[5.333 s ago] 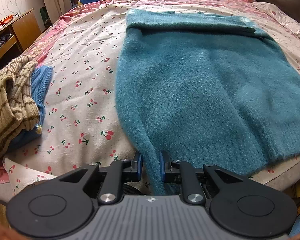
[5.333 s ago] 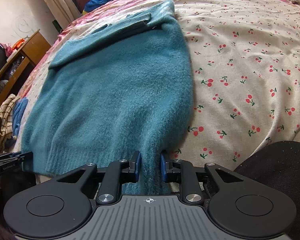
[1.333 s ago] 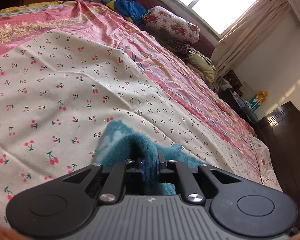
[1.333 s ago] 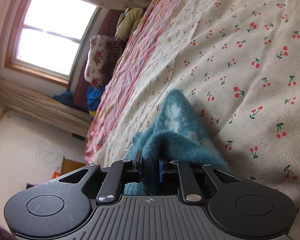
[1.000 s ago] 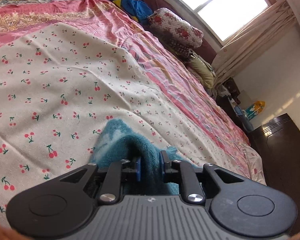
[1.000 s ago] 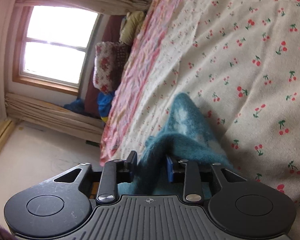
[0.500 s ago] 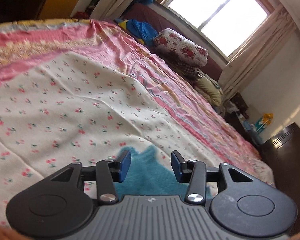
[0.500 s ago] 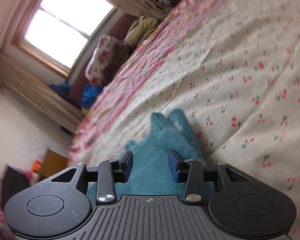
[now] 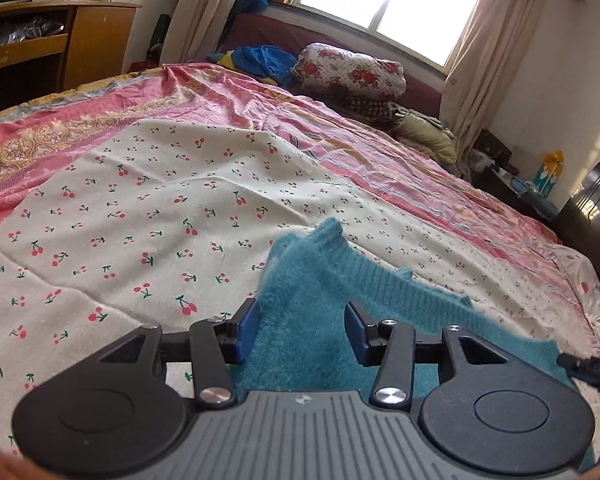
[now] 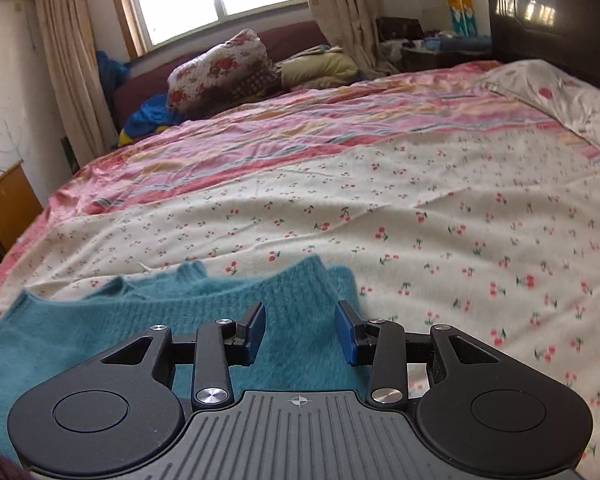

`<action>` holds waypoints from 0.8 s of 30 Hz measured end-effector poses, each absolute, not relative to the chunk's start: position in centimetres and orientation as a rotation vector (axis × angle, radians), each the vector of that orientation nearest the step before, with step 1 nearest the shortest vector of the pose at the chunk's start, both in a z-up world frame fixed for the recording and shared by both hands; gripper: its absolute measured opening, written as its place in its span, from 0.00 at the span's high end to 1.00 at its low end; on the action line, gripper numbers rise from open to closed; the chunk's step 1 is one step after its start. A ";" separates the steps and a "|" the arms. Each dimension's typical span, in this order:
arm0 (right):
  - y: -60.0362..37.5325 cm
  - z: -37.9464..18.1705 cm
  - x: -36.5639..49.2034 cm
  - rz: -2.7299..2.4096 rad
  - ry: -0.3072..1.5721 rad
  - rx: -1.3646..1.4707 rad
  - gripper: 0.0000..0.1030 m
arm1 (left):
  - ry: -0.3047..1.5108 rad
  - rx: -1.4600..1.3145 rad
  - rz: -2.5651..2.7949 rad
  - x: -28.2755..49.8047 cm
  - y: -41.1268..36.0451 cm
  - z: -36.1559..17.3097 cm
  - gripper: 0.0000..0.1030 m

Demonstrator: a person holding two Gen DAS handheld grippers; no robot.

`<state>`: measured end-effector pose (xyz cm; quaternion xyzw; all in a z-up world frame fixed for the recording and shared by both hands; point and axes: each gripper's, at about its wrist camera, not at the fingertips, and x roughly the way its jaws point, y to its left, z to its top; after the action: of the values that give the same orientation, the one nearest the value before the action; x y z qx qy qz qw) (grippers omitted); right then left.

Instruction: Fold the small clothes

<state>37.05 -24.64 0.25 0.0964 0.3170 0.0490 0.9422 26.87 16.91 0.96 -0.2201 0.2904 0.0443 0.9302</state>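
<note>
A fuzzy teal sweater [image 9: 312, 280] lies folded on the cherry-print sheet [image 9: 140, 208], its ribbed hem edge on top at the far side. My left gripper [image 9: 302, 322] hovers over the sweater's left far corner. Its jaws are opening, with the cloth lying slack below and between them, not pinched. In the right wrist view the sweater [image 10: 140, 320] spreads to the left. My right gripper [image 10: 300, 322] stands open above its right far corner, and its blue pads [image 10: 256, 326] are clear of the knit.
The bed carries a pink striped quilt [image 10: 300, 120] beyond the sheet. A floral pillow [image 9: 352, 70] and bundled bedding sit under the window. A wooden desk [image 9: 60, 40] stands at the left and a dark headboard [image 10: 552, 8] at the right.
Both grippers let go of the sweater's folded edge and their jaws spread apart. Both hands drew back and rolled level, and the released hem now rests on the sweater.
</note>
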 end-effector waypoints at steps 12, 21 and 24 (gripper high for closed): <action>-23.4 -0.7 38.9 0.173 0.733 0.162 1.00 | 0.599 -0.441 0.113 26.3 16.6 0.4 0.49; -25.1 1.4 39.0 0.146 0.663 0.230 0.97 | 0.582 -0.452 0.115 25.6 16.6 0.5 0.49; -26.0 1.3 38.8 0.153 0.660 0.249 0.87 | 0.580 -0.447 0.116 25.5 16.6 0.4 0.49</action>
<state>38.76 -26.04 1.27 0.1217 0.3231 0.0751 0.9355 25.48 16.58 0.44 -0.2184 0.2832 0.0565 0.9322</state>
